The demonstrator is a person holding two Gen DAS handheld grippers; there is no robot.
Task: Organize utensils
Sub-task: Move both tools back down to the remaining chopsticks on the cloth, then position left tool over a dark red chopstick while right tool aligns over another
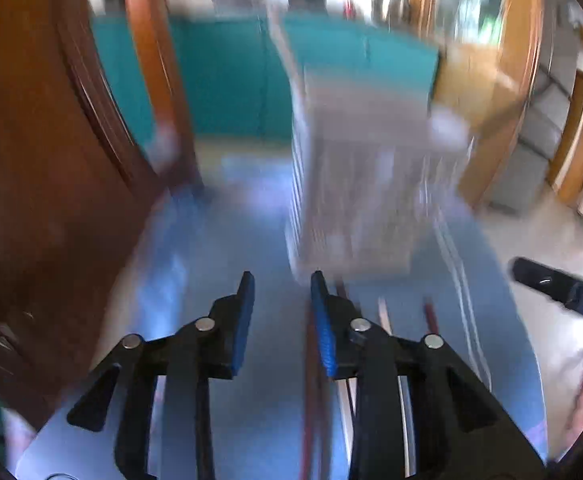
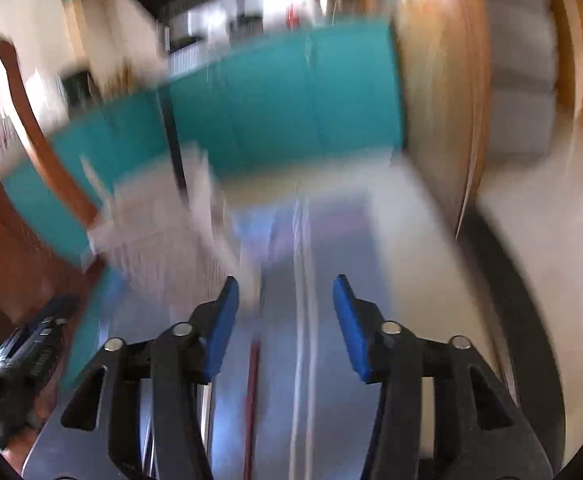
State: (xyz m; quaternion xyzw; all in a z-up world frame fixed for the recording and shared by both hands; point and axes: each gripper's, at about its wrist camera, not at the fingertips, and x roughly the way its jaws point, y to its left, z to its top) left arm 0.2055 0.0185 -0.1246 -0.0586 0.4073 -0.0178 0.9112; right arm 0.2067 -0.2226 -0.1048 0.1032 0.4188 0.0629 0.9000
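Both views are heavily motion-blurred. A pale slotted utensil holder [image 1: 355, 200] stands on the glossy blue-grey table [image 1: 219, 248], just ahead and right of my left gripper [image 1: 282, 280], which is open and empty. Thin stick-like utensils, red-brown [image 1: 431, 316] and pale [image 1: 461, 280], lie on the table by its right finger. In the right wrist view the holder [image 2: 159, 236] is ahead on the left. My right gripper [image 2: 285, 284] is open and empty above a long pale utensil [image 2: 301, 300] and a red-brown one [image 2: 251, 392].
A dark wooden chair back [image 1: 51, 160] rises at the left. Teal cabinets [image 1: 227, 80] stand beyond the table. The right gripper's body [image 1: 563, 292] shows at the right edge of the left wrist view; the left gripper's body [image 2: 27, 356] shows low left in the right wrist view.
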